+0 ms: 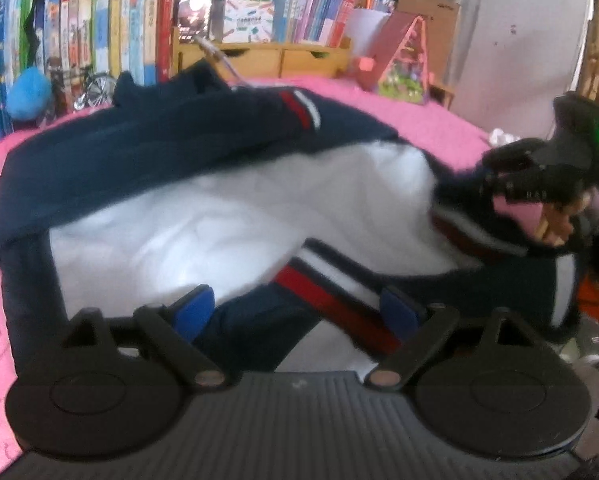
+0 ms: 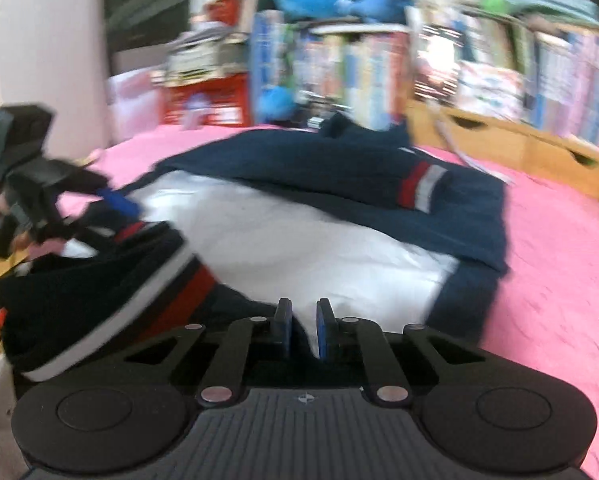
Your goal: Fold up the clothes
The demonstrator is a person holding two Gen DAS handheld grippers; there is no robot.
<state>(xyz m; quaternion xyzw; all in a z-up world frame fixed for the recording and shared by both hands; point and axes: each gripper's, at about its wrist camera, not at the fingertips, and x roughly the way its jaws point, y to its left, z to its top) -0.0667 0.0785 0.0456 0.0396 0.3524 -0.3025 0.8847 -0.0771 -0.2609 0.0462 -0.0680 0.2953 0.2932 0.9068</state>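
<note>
Navy, white and red: a navy jacket (image 1: 147, 152) with a white lining lies spread across a pink bedspread (image 1: 399, 100), one sleeve with a red-and-white cuff band (image 1: 299, 110) folded across the upper part of the garment. In the left wrist view, the left gripper (image 1: 299, 312) hovers low over the jacket's near edge with its blue-padded fingers (image 1: 197, 310) spread wide apart, a second striped sleeve (image 1: 319, 292) running between them; nothing is pinched. At the right edge of that view the right gripper (image 1: 511, 188) appears with a green light glowing on its body, its tips at the jacket's dark fabric. The right wrist view, heavily blurred by motion, shows the right gripper's blue pads (image 2: 323, 328) drawn close together with a narrow gap over the jacket's hem, and whether cloth is caught between them cannot be told. To the left in that view, the left gripper stands beside a lifted fold of striped sleeve. Behind the bed, shelves of books (image 1: 99, 28) and wooden drawers (image 1: 283, 60) line the wall.
</note>
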